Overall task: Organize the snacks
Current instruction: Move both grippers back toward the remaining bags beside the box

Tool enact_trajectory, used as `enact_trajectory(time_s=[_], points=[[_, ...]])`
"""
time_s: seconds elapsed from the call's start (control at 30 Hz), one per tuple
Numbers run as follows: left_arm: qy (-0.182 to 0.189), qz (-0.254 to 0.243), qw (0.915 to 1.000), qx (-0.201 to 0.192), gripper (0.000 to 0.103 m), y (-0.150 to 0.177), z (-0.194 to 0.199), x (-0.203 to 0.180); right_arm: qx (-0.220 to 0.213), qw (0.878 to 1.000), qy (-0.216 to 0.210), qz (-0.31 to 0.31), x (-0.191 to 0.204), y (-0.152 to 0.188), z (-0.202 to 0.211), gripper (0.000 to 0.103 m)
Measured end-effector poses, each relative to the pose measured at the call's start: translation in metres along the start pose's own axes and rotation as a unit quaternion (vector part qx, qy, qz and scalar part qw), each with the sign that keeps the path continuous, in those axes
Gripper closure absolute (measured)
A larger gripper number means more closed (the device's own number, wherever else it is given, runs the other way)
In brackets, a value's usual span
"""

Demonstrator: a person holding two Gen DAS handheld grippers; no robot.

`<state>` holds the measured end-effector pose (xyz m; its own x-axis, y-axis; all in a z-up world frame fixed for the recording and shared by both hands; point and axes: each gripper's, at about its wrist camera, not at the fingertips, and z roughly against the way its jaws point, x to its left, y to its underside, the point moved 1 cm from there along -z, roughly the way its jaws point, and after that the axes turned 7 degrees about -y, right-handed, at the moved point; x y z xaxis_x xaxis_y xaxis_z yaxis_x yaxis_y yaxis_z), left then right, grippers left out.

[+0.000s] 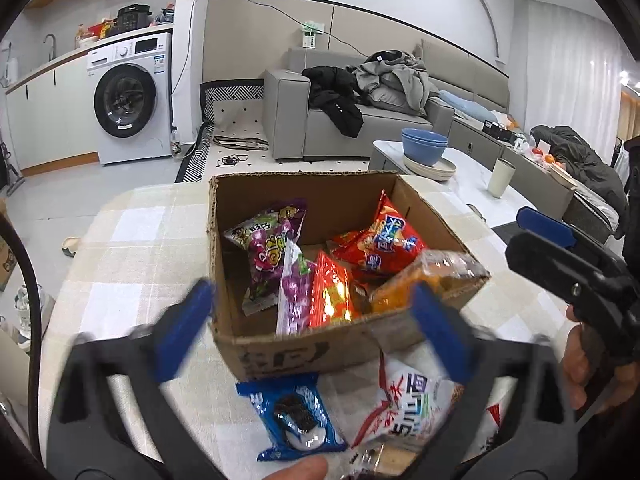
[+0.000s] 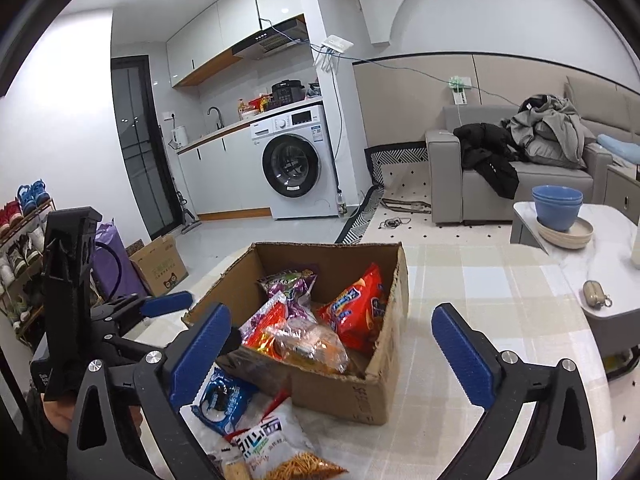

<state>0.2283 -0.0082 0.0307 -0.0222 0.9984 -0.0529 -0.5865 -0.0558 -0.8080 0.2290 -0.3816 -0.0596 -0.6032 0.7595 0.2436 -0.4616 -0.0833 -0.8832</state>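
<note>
Left wrist view: your left gripper (image 1: pixel 316 332) has its jaws wide apart, nothing between the pads, hovering over the near wall of the cardboard box (image 1: pixel 280 350). Your right gripper (image 2: pixel 332 354) is just as wide and empty, aimed at the same box from the other side. Inside the box: purple candy bag (image 1: pixel 270 248), red chip bag (image 1: pixel 384 240), orange-red pack (image 1: pixel 330 298) and a clear-wrapped orange pack (image 1: pixel 424 276) leaning on the near right corner. I count at least 4 snacks in. Still out on the checked tablecloth (image 1: pixel 132 240), just in front of the box: blue cookie pack (image 1: pixel 296 420) and white noodle bag (image 1: pixel 408 404), touching each other. So roughly 2 left to load, judging by what shows. The right wrist view adds a shoe rack (image 2: pixel 22 232) and a second carton (image 2: pixel 162 264) on the floor, unseen from the left; only the left view shows the cup (image 1: pixel 502 178) on the side table.
</note>
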Motion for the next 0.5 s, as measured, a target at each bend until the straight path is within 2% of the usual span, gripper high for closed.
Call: enact_trajectory(time_s=[0.2, 0.5], points=[[-0.012, -0.010, 0.9999, 0.006, 0.001, 0.011, 0.019, 0.001, 0.017, 0.999, -0.013, -0.034, -0.013, 0.012, 0.016, 0.001], [-0.024, -0.014, 0.9993, 0.024, 0.001, 0.040, 0.046, 0.008, 0.055, 0.997, -0.014, -0.052, -0.013, 0.028, 0.026, 0.001]])
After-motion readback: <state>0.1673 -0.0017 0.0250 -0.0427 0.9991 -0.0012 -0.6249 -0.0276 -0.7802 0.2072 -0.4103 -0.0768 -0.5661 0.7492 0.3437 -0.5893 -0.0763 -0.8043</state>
